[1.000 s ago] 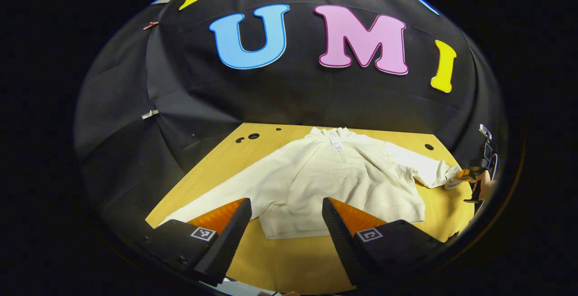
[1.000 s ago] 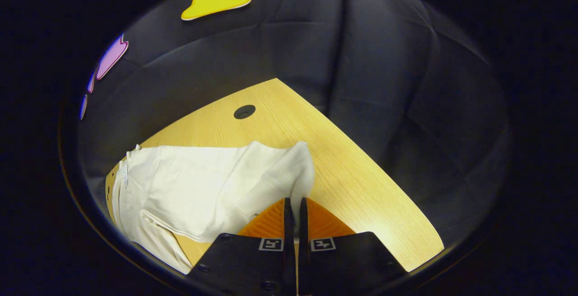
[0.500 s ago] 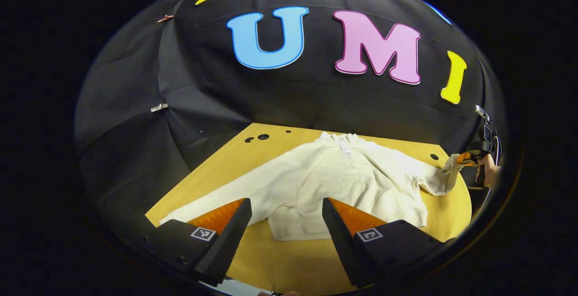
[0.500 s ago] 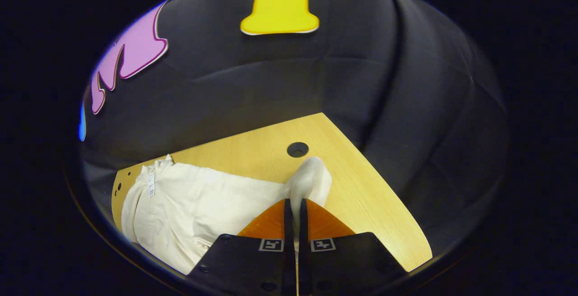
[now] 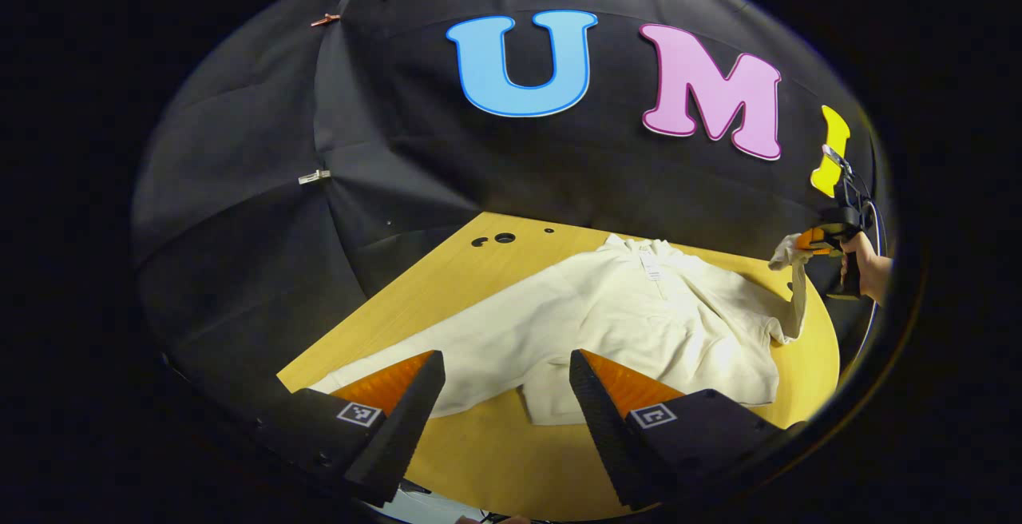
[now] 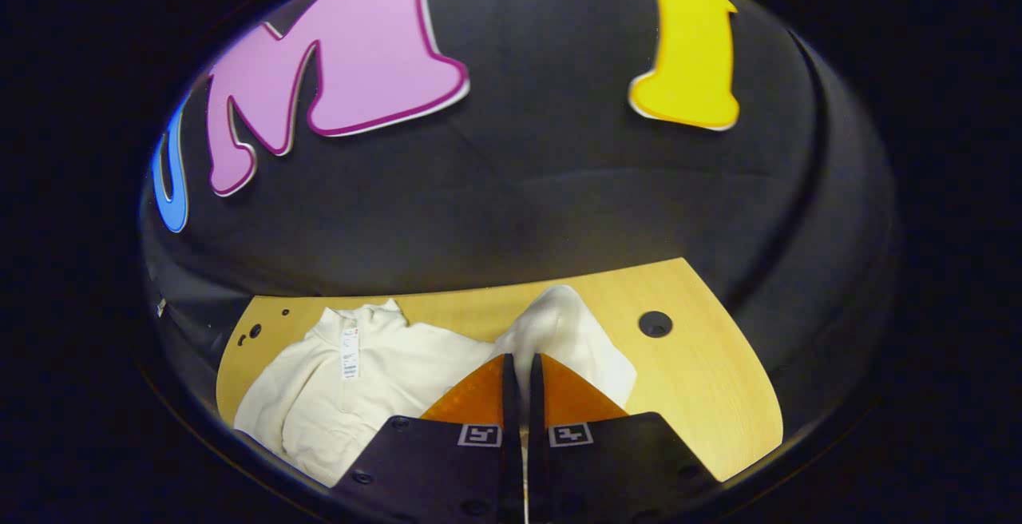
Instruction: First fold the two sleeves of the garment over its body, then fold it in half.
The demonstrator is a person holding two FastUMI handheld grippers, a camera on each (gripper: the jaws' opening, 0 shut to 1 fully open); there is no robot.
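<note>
Above the table [image 6: 703, 396], right tongs [image 6: 523, 372] pinch the sleeve [image 6: 559, 324] (lifted)

In the left gripper view, the garment [image 5: 631, 324] lies spread on the table [image 5: 479, 460] at centre frame, collar toward the booth wall [image 5: 519, 172] behind. One sleeve [image 5: 431, 368] stretches to lower left, reaching behind the left gripper [image 5: 499, 396]. At the right edge, the right gripper [image 5: 806, 240] holds the other sleeve's cuff [image 5: 786, 254] above the table.
</note>
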